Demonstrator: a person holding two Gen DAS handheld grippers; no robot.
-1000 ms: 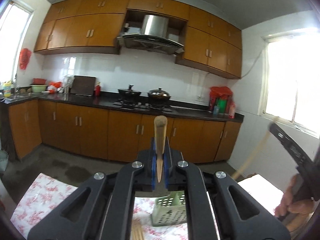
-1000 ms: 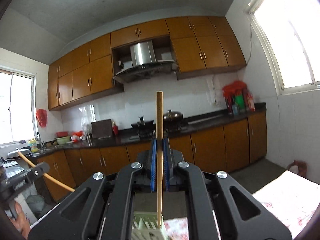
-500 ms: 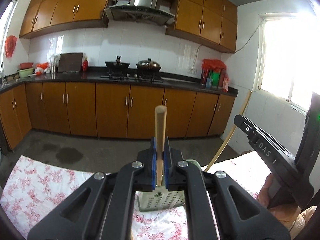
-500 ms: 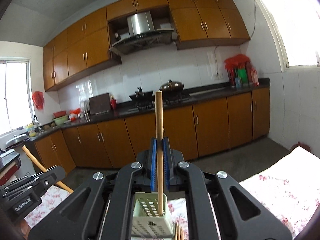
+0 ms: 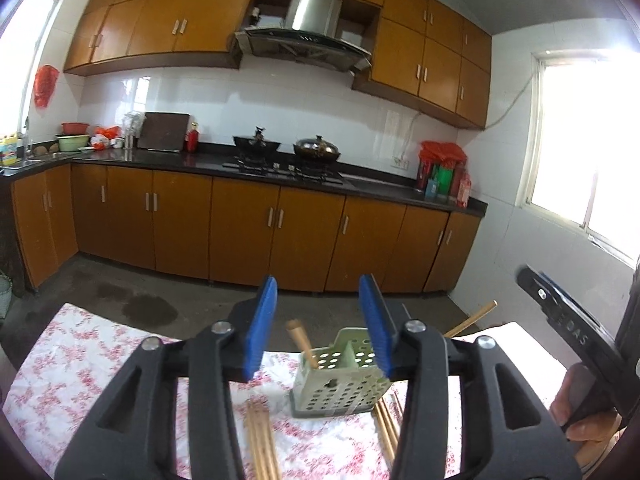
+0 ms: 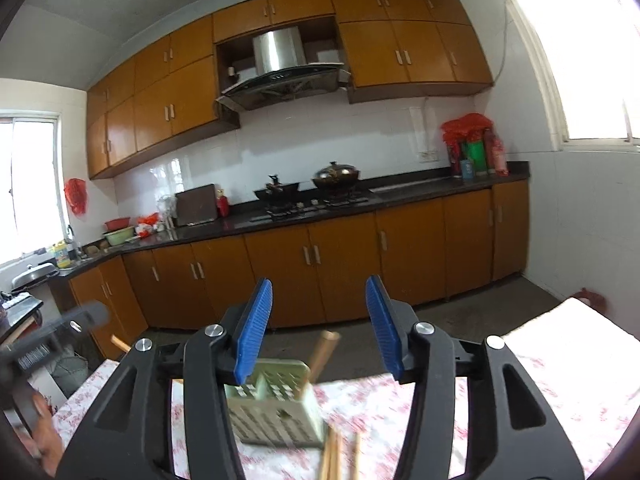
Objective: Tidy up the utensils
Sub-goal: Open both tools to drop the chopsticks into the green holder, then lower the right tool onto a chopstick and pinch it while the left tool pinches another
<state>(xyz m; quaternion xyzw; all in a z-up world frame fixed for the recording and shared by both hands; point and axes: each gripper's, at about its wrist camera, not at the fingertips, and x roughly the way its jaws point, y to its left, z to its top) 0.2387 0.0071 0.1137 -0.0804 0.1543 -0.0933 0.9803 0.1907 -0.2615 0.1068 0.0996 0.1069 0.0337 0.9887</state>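
A pale green perforated utensil holder point(image 5: 340, 376) stands on the flowered tablecloth point(image 5: 80, 360). My left gripper point(image 5: 318, 292) hovers just above it with its jaws opening. A wooden chopstick point(image 5: 302, 340) leans in the holder between the blue pads and touches neither. A second chopstick point(image 5: 472, 318) juts out of the holder's right side. In the right wrist view the right gripper point(image 6: 319, 292) is likewise opening over the holder point(image 6: 276, 412). A chopstick point(image 6: 322, 356) stands loose in the holder between its pads.
Loose chopsticks point(image 5: 260, 440) lie on the cloth in front of the holder, and more chopsticks point(image 5: 386, 428) lie at its right. The other gripper point(image 5: 568, 320), with a hand under it, fills the right edge. Kitchen cabinets point(image 5: 240, 224) and a counter lie beyond the table.
Both grippers were shut on upright chopsticks and sank toward the holder. Now both sets of jaws have parted, and the chopsticks have dropped into the holder.
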